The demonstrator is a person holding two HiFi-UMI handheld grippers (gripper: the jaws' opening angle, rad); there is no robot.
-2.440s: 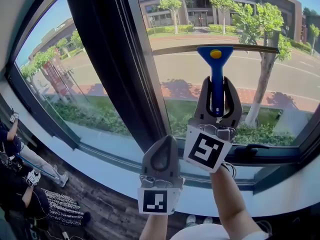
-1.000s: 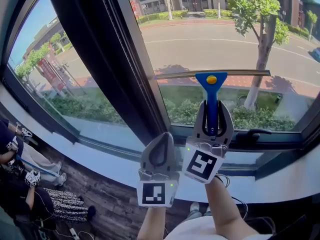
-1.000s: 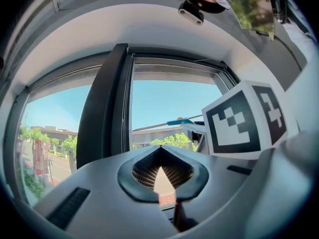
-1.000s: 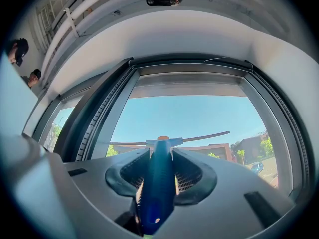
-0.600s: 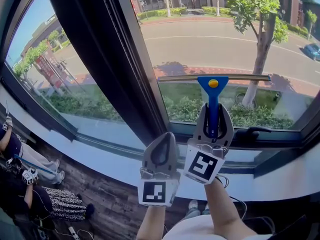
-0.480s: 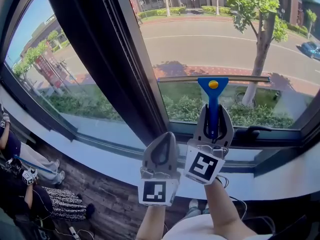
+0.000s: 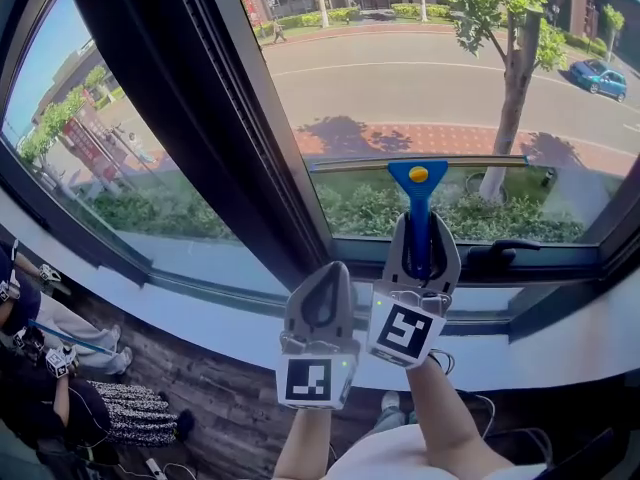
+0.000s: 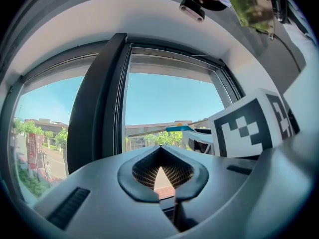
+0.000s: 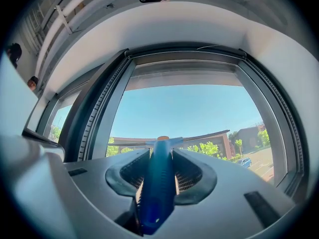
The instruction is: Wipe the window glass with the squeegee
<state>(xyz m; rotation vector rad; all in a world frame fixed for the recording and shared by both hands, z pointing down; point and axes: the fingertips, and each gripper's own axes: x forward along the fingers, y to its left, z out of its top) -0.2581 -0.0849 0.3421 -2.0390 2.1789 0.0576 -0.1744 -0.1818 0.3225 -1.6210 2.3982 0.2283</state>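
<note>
While the right gripper stays clamped on the blue handle of the squeegee, its blade has slid down the window glass toward the pane's 6 o'clock edge, with the left gripper, jaws together and empty, at its 8 o'clock.

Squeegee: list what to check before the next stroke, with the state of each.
1. Grip: ok. The right gripper is shut on the squeegee handle.
2. Blade level: ok, roughly horizontal across the window glass.
3. Blade pressed to the glass: cannot tell.
4. Room below: probably not ok. The blade sits low, near the bottom frame and the window handle.
5. Left gripper: ok, shut, empty, off the glass.
</note>
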